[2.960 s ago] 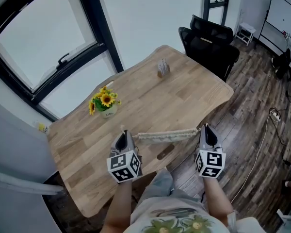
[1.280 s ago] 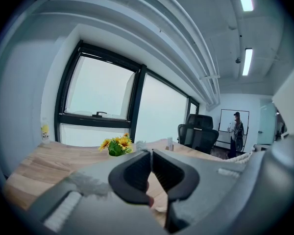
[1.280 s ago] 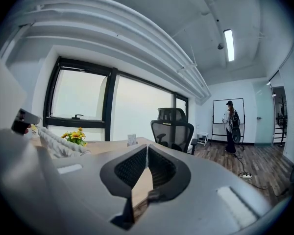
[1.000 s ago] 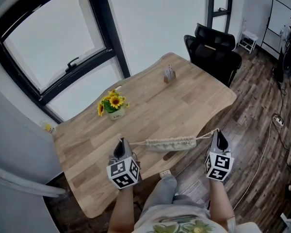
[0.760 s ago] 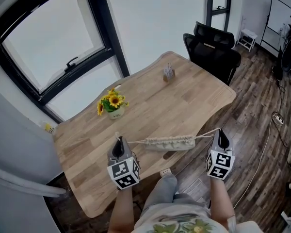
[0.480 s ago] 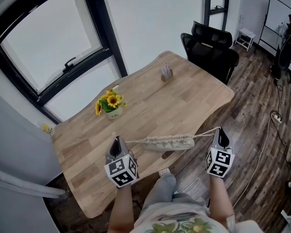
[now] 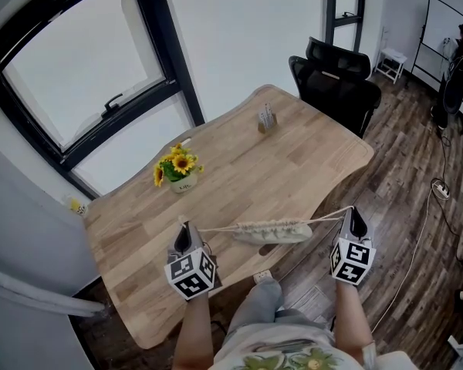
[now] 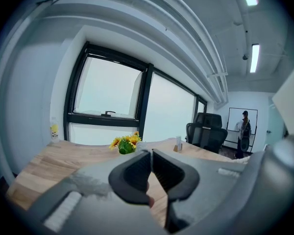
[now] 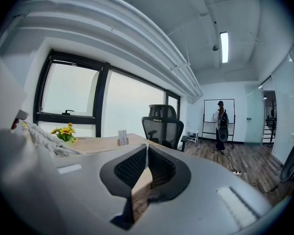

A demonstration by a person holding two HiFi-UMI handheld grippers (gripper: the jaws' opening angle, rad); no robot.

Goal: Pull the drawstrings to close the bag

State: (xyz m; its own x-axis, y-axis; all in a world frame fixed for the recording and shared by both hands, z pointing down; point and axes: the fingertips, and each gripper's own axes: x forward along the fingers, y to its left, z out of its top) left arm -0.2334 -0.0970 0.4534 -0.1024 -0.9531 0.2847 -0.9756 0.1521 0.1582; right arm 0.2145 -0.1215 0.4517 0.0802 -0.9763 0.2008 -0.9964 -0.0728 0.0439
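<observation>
With your left hand-held gripper and right hand-held gripper clamped on taut drawstrings, the bag hangs cinched between them above the worktop edge, so little pulling seems left.

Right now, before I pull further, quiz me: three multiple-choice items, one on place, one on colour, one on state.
1. Where is the cream knitted bag?
A) on the floor
B) between the left gripper and right gripper, at the wooden table's near edge
C) on the black office chair

2. What colour are the flowers in the small white pot?
A) red
B) blue
C) yellow

3. How do the grippers' jaws stand?
A) both wide open
B) both shut on a thin white drawstring
C) only the left shut

Key: 1 B, it stretches between them; 2 C, yellow sunflower heads; 3 B, each gripper view shows jaws together on cord.
</observation>
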